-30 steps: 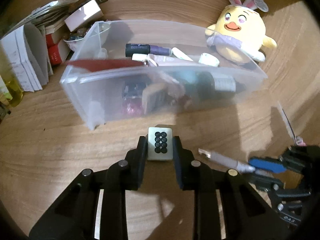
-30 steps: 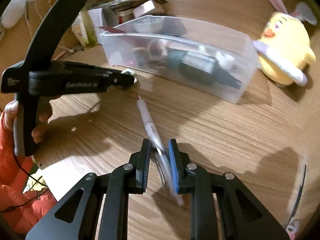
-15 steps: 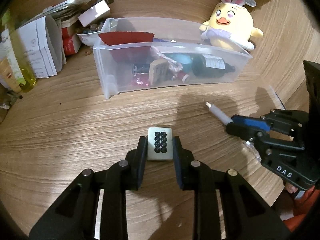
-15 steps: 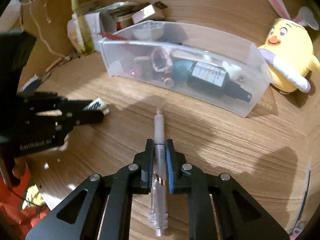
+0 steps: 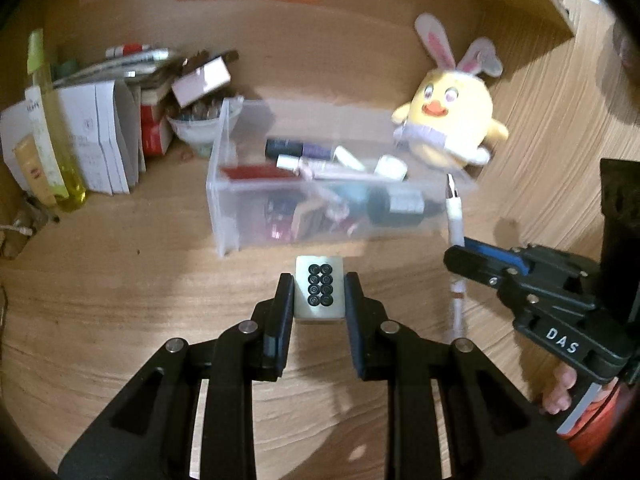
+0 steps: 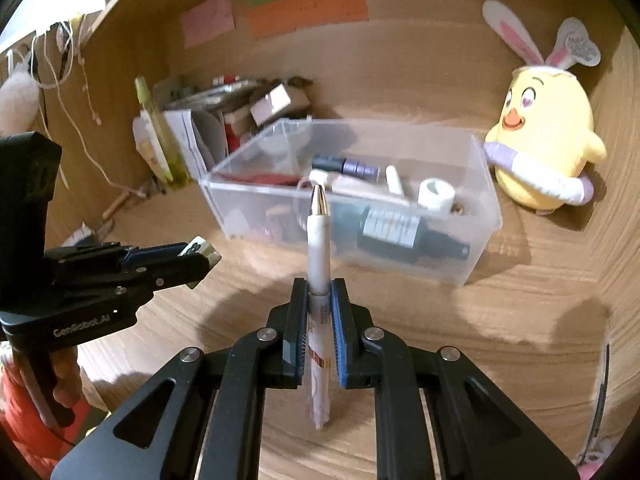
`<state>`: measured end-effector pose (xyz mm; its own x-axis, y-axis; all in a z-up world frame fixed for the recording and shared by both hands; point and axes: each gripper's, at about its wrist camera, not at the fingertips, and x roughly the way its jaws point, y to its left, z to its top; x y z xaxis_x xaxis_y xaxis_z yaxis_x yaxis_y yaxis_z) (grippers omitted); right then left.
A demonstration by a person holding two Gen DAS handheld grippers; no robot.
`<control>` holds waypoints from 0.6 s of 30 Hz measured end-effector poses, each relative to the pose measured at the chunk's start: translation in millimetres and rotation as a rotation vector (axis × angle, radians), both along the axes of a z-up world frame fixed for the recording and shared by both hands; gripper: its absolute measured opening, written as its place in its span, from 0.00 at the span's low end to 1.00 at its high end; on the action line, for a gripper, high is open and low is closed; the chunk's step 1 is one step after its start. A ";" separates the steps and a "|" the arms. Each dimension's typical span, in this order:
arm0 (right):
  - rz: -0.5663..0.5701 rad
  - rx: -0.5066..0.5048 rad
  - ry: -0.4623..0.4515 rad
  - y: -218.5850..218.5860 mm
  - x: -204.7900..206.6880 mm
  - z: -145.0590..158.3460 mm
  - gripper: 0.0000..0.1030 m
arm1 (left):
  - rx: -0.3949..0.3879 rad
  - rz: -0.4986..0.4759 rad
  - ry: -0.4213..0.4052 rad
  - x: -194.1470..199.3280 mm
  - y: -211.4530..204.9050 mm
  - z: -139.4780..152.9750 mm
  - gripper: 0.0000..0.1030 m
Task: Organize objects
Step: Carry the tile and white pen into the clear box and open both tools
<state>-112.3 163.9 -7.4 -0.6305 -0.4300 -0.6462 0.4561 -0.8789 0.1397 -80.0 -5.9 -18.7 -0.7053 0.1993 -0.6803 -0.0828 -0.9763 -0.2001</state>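
Wooden desk (image 5: 120, 300) carried a clear bin (image 5: 280, 232) at centre, plush chick (image 5: 452, 120) at 2 o'clock, papers and boxes (image 5: 100, 140) at 10 o'clock.

A yellow chick toy (image 5: 452, 128) with pink bunny ears is seen on the wooden desk (image 5: 120, 280). Far to the left of the chick toy, folded white papers (image 5: 100, 136) are stood up, and a tall yellow bottle (image 5: 56, 136) is set just left of them. A small white bowl (image 5: 194, 128) is found between the papers and the chick toy. Above the chick toy, an orange note (image 6: 308, 10) and a pink note (image 6: 208, 20) are stuck on the wall.
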 end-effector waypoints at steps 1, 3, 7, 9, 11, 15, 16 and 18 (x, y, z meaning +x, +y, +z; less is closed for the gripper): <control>-0.003 -0.005 0.007 0.7 -0.1 2.8 0.10 | 0.002 0.000 0.007 -0.2 0.3 2.4 0.23; -0.006 -0.015 0.025 1.8 -0.7 10.7 0.10 | 0.010 -0.001 0.027 -0.4 0.2 9.0 0.23; -0.012 -0.031 0.066 3.3 -0.9 26.0 0.10 | 0.019 -0.003 0.061 -2.1 1.5 22.0 0.23; -0.015 -0.040 0.085 4.2 -1.4 33.0 0.10 | 0.026 -0.005 0.074 -3.3 2.0 27.1 0.23; -0.019 -0.047 0.100 5.5 -1.9 38.5 0.10 | 0.031 -0.005 0.087 -4.2 2.5 32.1 0.23; -0.031 -0.064 0.132 8.3 -4.8 51.6 0.10 | 0.032 -0.006 0.112 -7.1 3.5 41.9 0.23; -0.035 -0.073 0.140 10.1 -5.9 55.2 0.10 | 0.032 -0.006 0.117 -8.3 3.4 44.0 0.23; -0.043 -0.087 0.156 12.0 -8.6 62.4 0.10 | 0.034 -0.005 0.125 -10.8 3.0 47.9 0.23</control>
